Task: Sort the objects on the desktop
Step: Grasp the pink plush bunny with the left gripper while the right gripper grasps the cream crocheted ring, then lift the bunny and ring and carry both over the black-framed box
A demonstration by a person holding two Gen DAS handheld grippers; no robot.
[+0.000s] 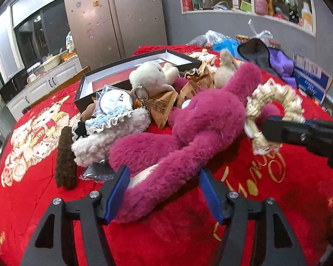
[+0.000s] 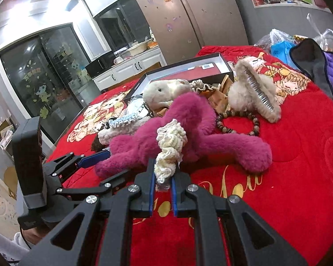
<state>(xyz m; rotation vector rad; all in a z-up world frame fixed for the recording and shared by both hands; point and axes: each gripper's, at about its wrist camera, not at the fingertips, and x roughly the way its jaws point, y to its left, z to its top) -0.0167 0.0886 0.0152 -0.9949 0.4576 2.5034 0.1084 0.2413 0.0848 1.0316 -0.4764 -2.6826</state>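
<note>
A magenta plush toy (image 1: 206,115) (image 2: 188,119) lies sprawled on the red cloth. My left gripper (image 1: 164,190) (image 2: 104,168) is open, its blue pads on either side of one plush leg. My right gripper (image 2: 164,175) (image 1: 266,128) is shut on a cream knitted scrunchie (image 2: 169,146) (image 1: 275,102), held just above the plush. Behind it lie a white plush (image 1: 148,77), brown snack packets (image 1: 162,108), a blue and white scrunchie (image 1: 113,115), a brown furry strip (image 1: 65,157), a bead bracelet (image 2: 255,124) and a furry hair clip (image 2: 255,93).
An open black box (image 1: 144,54) with a white inside stands behind the pile. Purple cloth (image 1: 282,64) and plastic bags crowd the far right. The red cloth (image 1: 266,199) spreads over the near right. A fridge and kitchen counter stand beyond the table.
</note>
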